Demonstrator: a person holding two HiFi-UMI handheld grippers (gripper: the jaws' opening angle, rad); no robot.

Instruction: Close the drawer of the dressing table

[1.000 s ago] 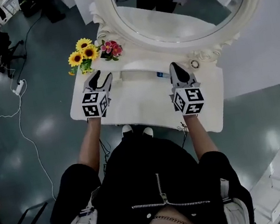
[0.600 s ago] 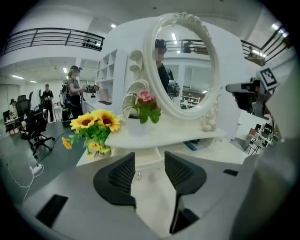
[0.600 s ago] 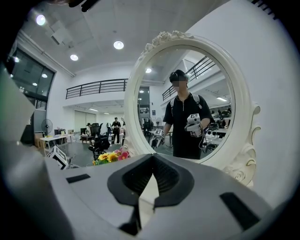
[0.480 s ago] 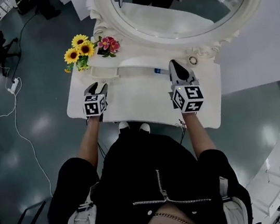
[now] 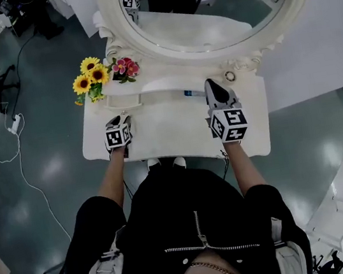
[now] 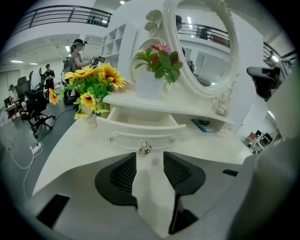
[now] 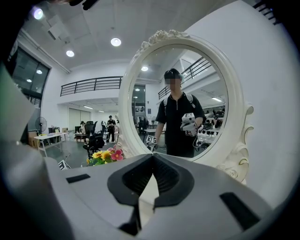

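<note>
Risks slipping off the small silver knob (image 6: 145,148) and skewing the open white drawer (image 6: 140,135), with left claw (image 6: 149,157) spread, empty, just narrowing.

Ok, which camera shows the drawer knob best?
The left gripper view: the knob sits close, on the front of the open drawer. The head view shows the drawer from above, knob too small. The right gripper view faces the mirror, not the drawer.
</note>
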